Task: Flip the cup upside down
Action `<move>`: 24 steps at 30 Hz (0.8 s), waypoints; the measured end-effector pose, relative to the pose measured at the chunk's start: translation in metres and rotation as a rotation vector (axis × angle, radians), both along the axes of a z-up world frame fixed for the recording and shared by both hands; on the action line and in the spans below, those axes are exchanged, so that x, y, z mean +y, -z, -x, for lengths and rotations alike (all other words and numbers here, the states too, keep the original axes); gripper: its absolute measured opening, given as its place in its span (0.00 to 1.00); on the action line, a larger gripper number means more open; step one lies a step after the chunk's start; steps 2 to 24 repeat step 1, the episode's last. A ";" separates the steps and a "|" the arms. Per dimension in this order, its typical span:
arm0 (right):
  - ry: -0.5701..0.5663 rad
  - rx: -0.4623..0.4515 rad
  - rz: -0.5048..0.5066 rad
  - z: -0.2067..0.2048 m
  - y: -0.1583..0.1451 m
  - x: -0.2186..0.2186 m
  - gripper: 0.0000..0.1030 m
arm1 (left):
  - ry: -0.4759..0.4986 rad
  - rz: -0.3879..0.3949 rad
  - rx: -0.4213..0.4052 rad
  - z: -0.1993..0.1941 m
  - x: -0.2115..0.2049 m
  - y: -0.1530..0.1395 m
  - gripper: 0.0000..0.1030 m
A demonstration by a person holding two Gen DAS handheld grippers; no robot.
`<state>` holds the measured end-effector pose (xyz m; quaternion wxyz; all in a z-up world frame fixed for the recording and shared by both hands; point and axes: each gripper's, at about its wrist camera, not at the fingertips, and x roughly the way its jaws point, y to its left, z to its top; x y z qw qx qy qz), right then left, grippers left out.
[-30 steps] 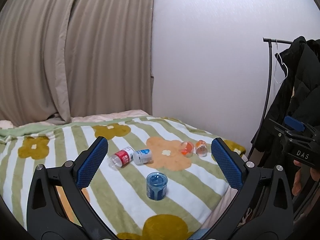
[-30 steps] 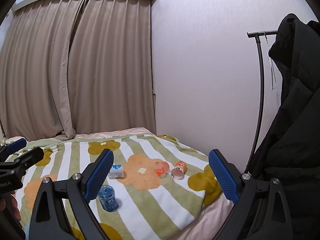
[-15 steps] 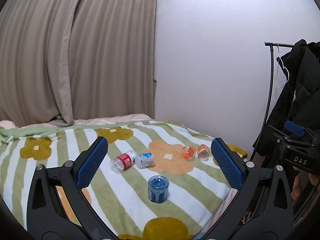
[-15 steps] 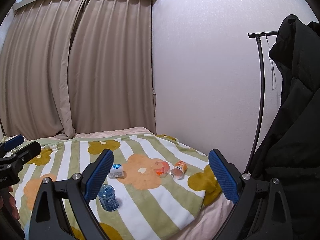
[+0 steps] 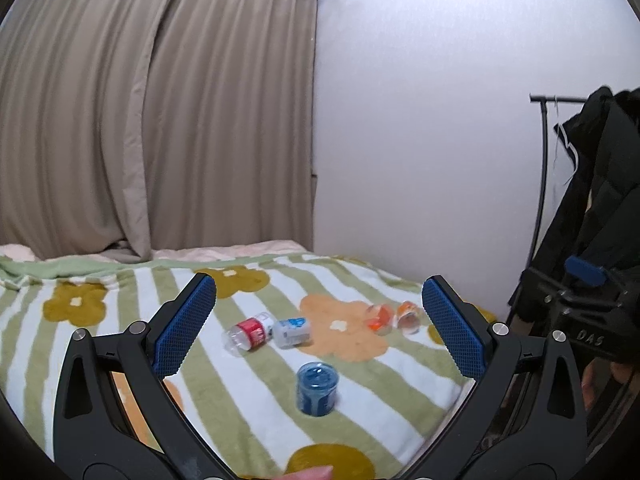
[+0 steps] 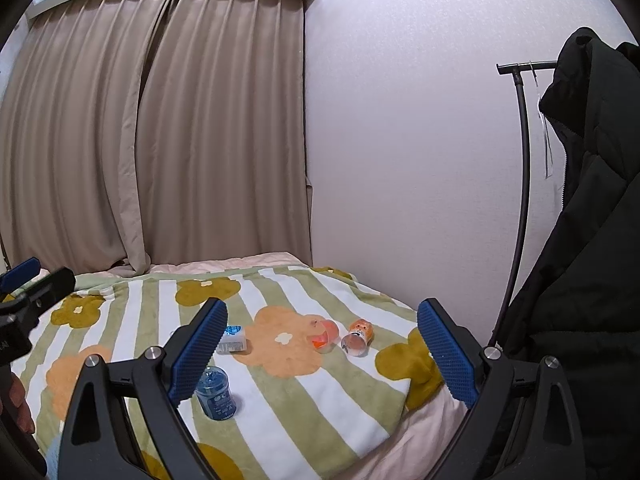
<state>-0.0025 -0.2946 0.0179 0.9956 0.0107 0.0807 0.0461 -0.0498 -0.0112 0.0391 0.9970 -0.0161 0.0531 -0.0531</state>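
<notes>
A blue plastic cup (image 5: 317,388) stands upright on the striped flower blanket (image 5: 248,400); it also shows in the right wrist view (image 6: 216,393). My left gripper (image 5: 319,324) is open and empty, held above the bed short of the cup. My right gripper (image 6: 322,349) is open and empty, to the right of the cup, which shows beside its left finger (image 6: 198,350). Each gripper's body shows at the edge of the other's view.
A red-label cup (image 5: 247,334) and a white-blue cup (image 5: 292,332) lie on their sides behind the blue one. Two orange cups (image 5: 379,319) (image 5: 409,317) lie near the bed's right edge. Curtains and a wall stand behind; a coat rack with a black jacket (image 6: 592,280) is at right.
The left gripper has tilted upward and drawn back a little, so the cups sit lower and farther in its view. The right gripper has barely moved.
</notes>
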 end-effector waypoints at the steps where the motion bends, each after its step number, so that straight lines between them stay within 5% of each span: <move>1: 0.001 -0.001 0.001 0.000 0.000 0.000 0.92 | 0.001 0.003 -0.004 0.001 0.001 0.000 1.00; 24: 0.001 -0.001 0.001 0.000 0.000 0.000 0.92 | 0.001 0.003 -0.004 0.001 0.001 0.000 1.00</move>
